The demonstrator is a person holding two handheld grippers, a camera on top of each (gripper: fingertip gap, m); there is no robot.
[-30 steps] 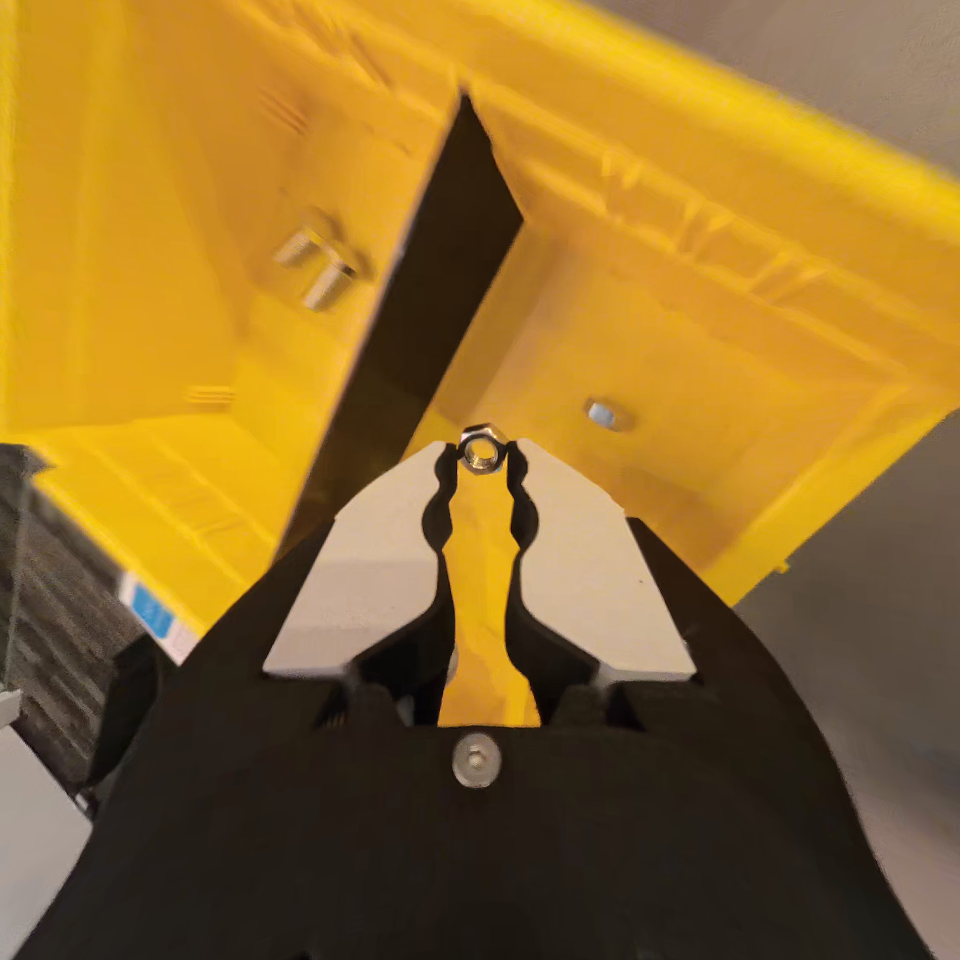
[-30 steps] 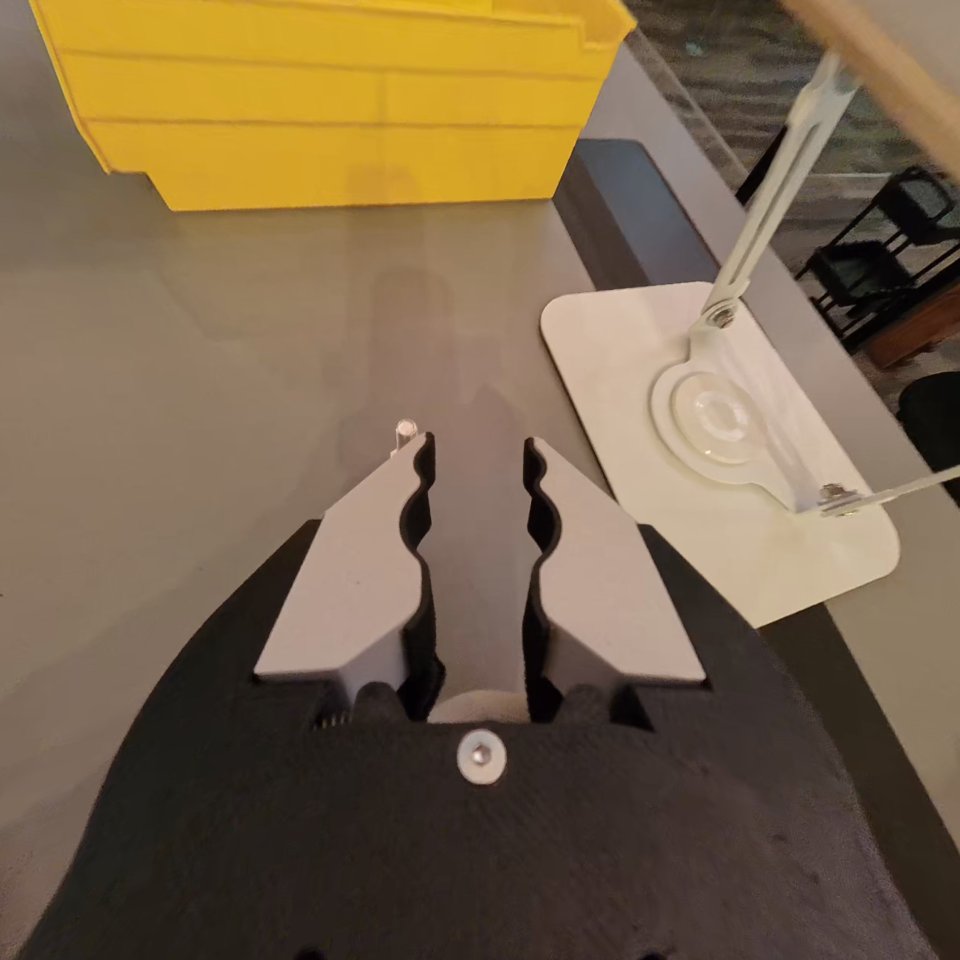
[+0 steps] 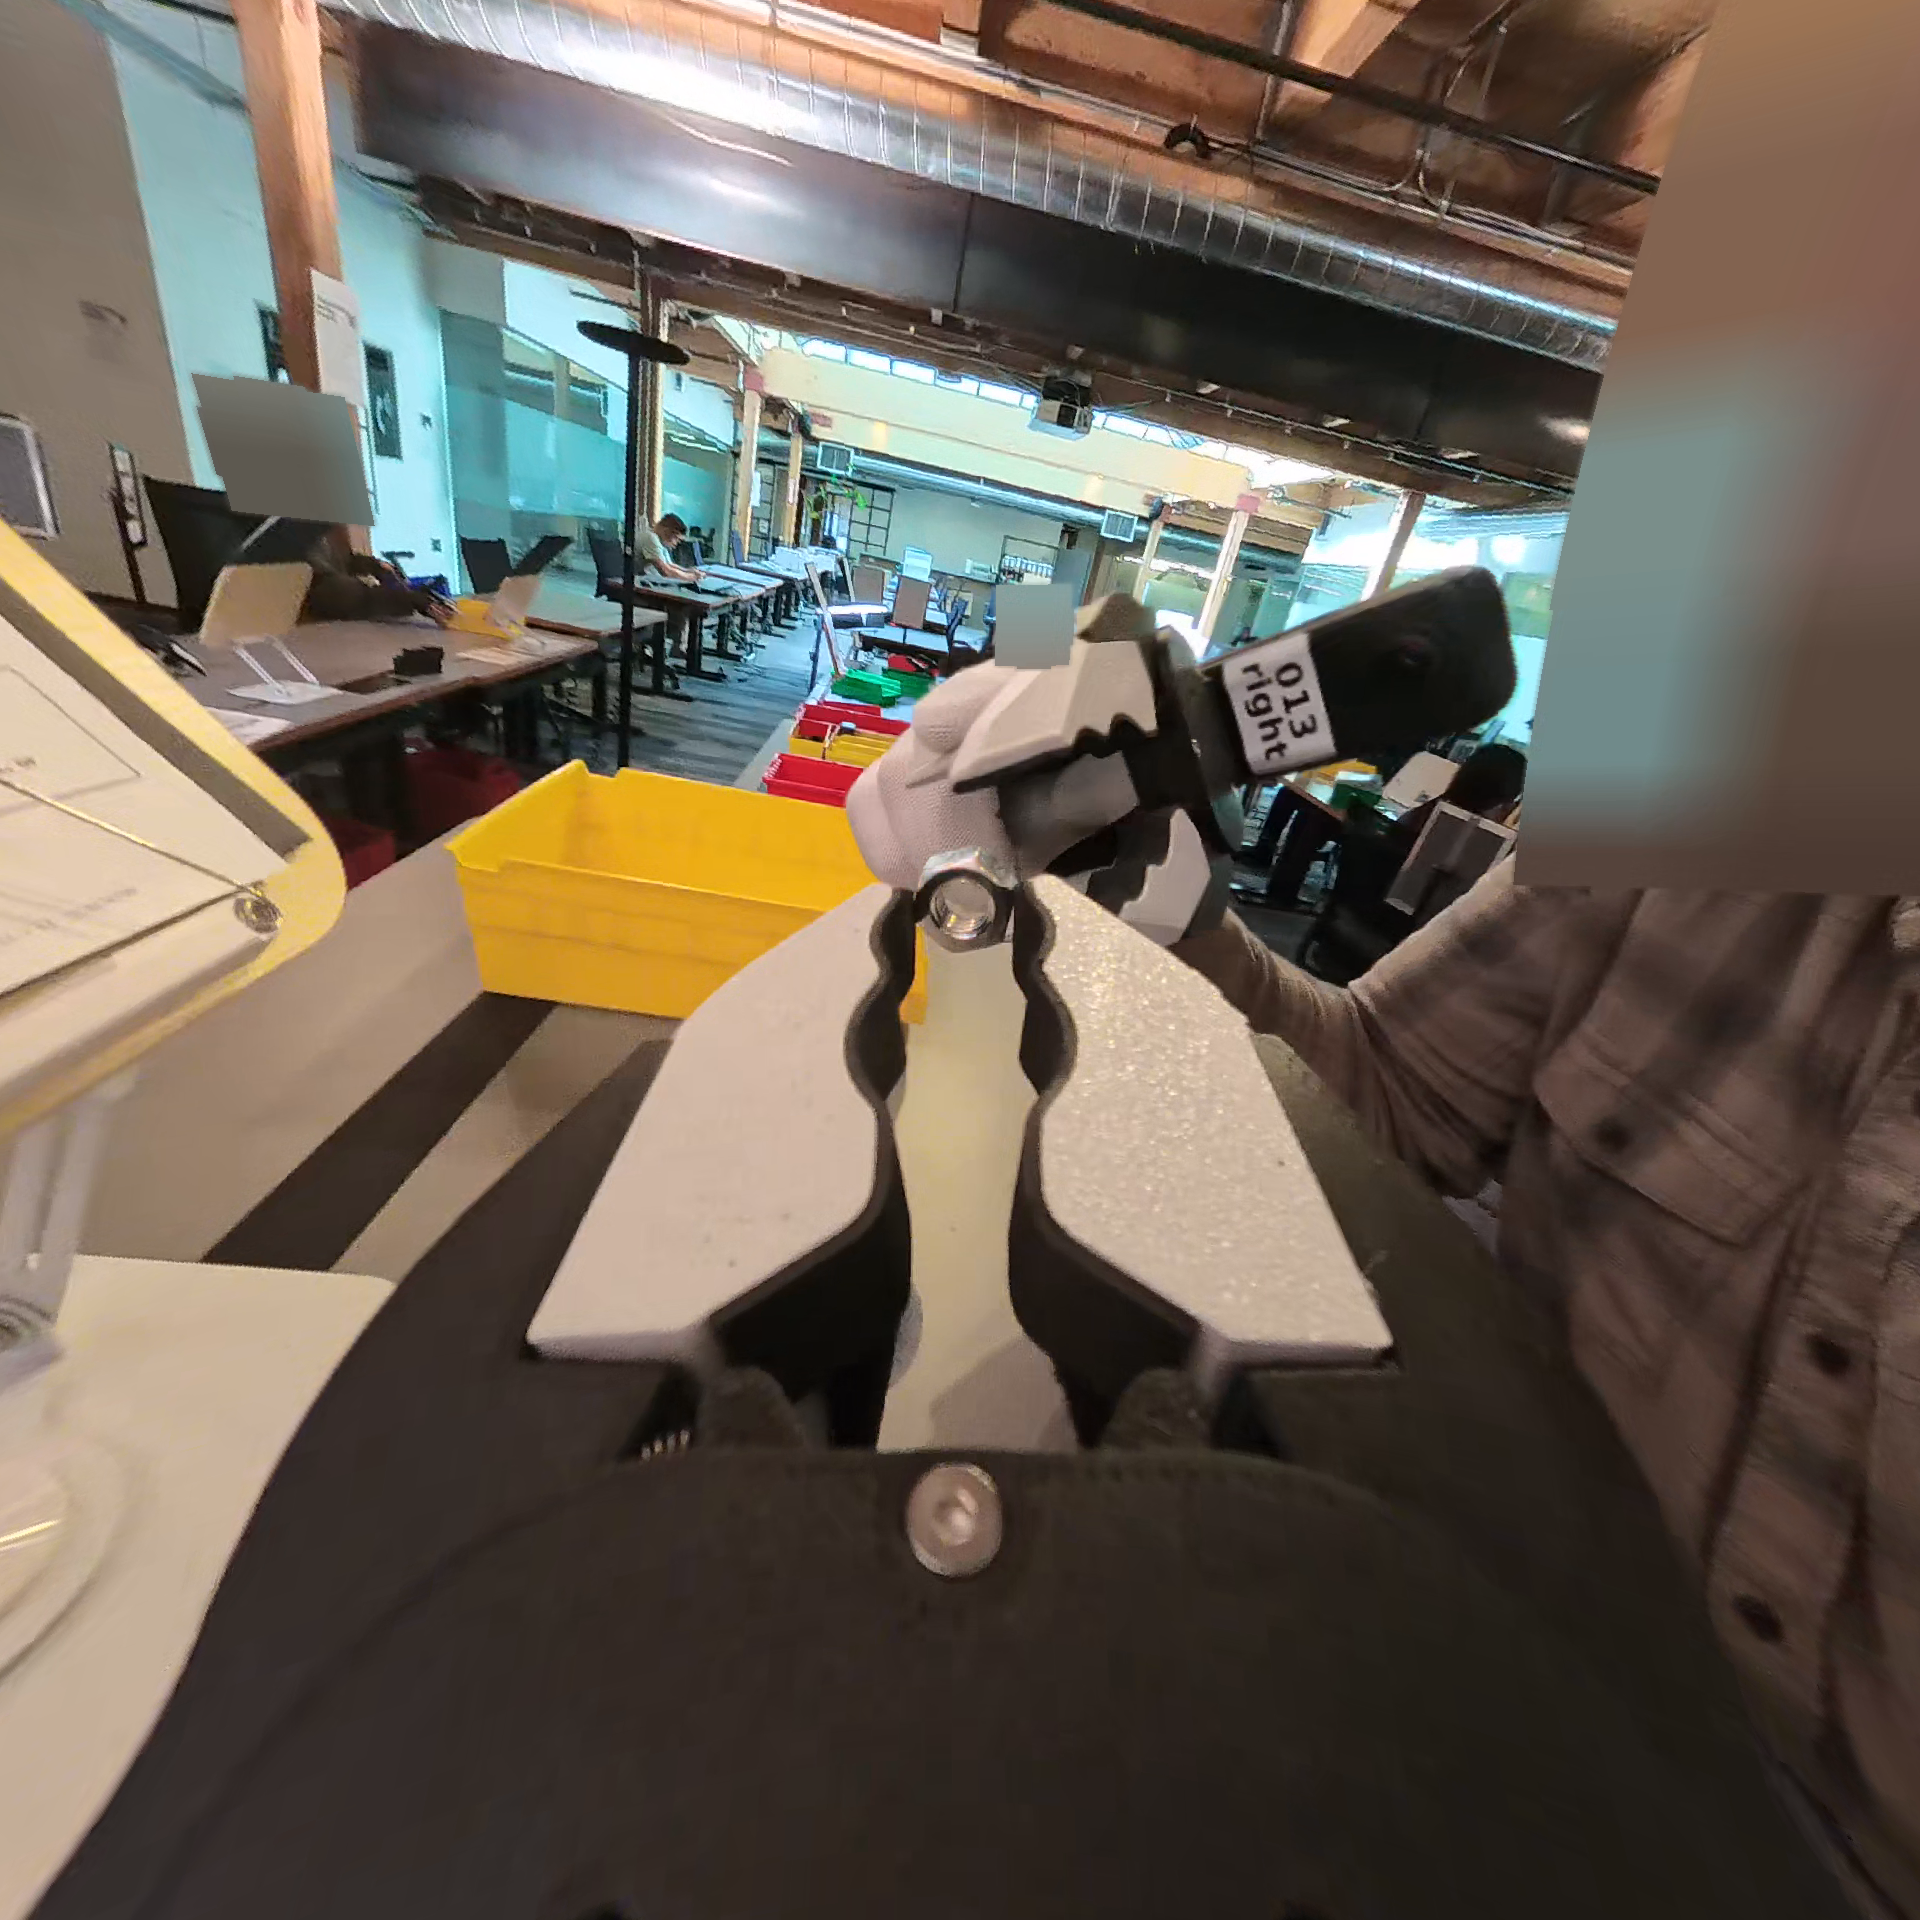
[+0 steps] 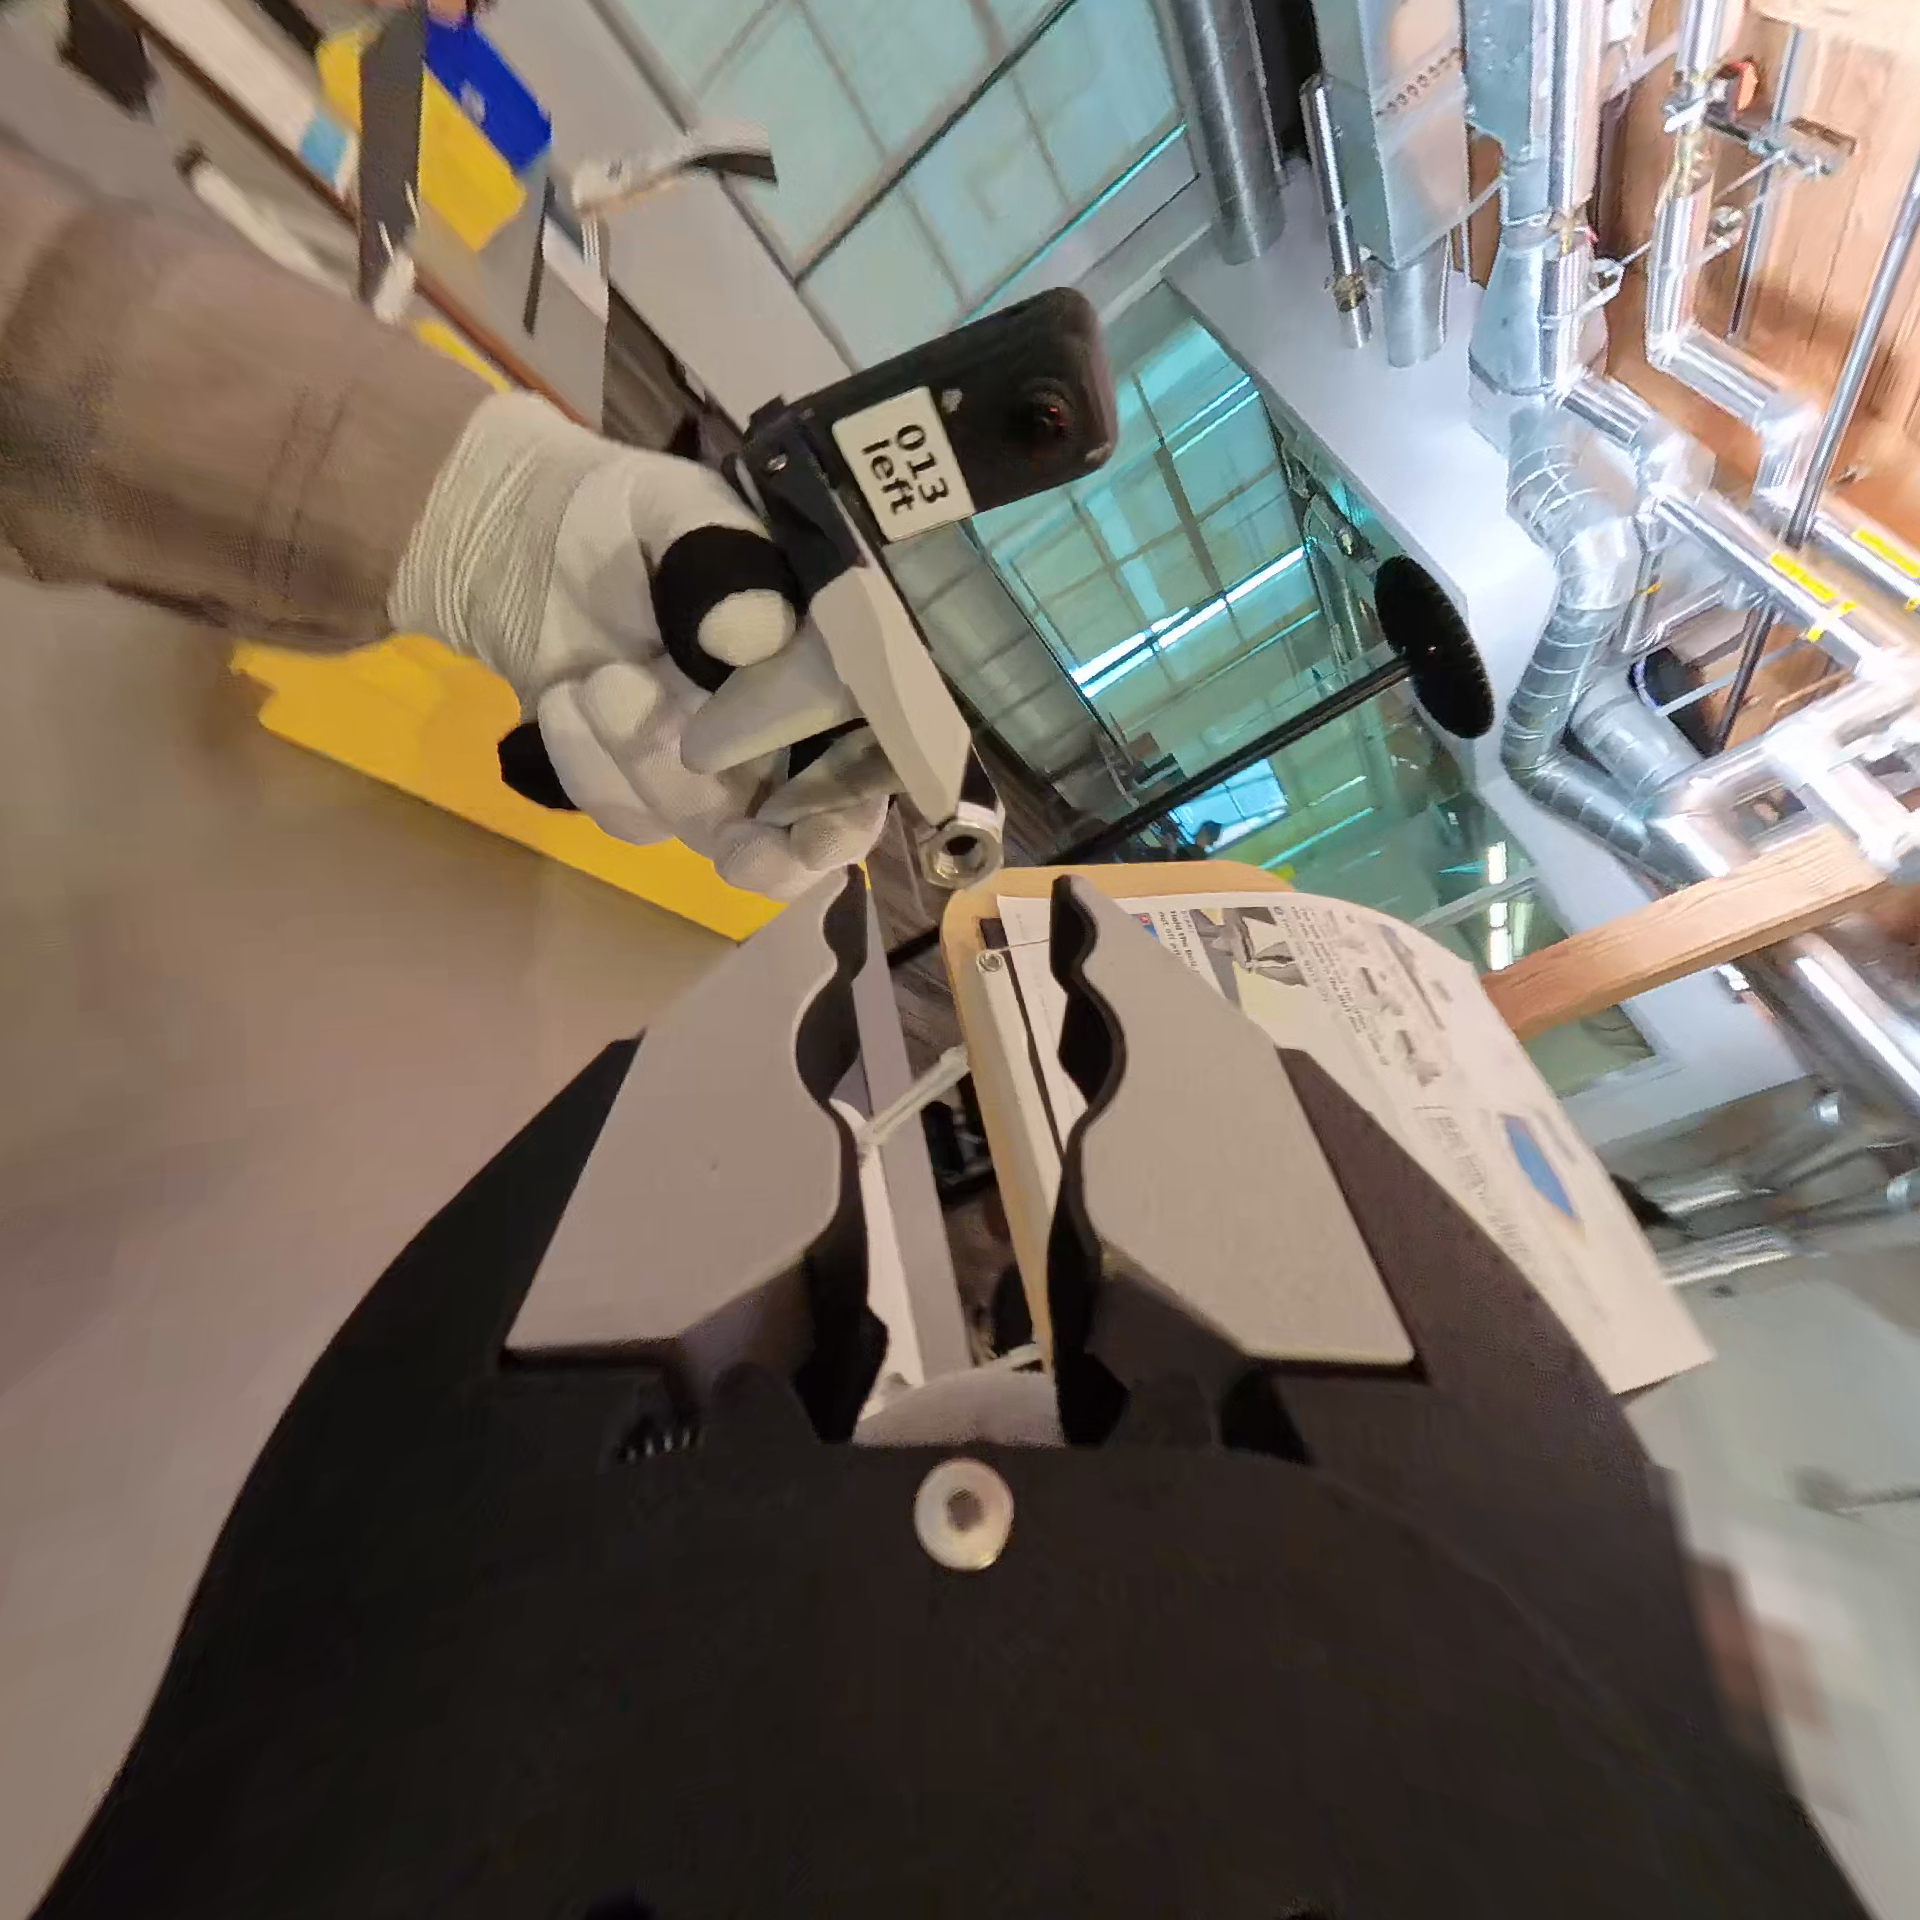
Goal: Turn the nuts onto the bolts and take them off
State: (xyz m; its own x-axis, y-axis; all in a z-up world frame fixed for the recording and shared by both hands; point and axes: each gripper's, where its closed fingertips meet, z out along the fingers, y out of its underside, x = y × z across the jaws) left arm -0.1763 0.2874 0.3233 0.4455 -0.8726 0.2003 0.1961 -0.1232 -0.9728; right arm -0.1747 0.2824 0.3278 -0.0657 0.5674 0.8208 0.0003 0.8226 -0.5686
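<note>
My left gripper [image 3: 964, 909] is shut on a silver hex nut [image 3: 968, 896], pinched at its fingertips, with the threaded hole facing the camera. It is held in the air above the table. My right gripper [image 4: 956, 902] is open and empty, with its tips just short of the nut [image 4: 961, 847]. The two grippers point at each other. In the left wrist view the right gripper [image 3: 1039, 821] shows behind the nut in a white-gloved hand [image 3: 914, 769]. In the right wrist view the left gripper [image 4: 951, 821] shows with the nut at its tip. No bolt is in view.
A yellow bin [image 3: 644, 883] stands on the grey table [image 4: 260, 1039] behind the grippers; it also shows in the right wrist view [image 4: 416, 717]. A white document stand with a printed sheet [image 4: 1351, 1039] is close by, with its base [image 3: 156, 1403] at the left. A person's sleeve [image 3: 1662, 1143] fills the right. Only a small space, under 4 cm, lies between the two pairs of fingers.
The left gripper has lifted out of the yellow bin with the nut still in it. The right gripper has risen off the table and turned to face the left one; it stays open.
</note>
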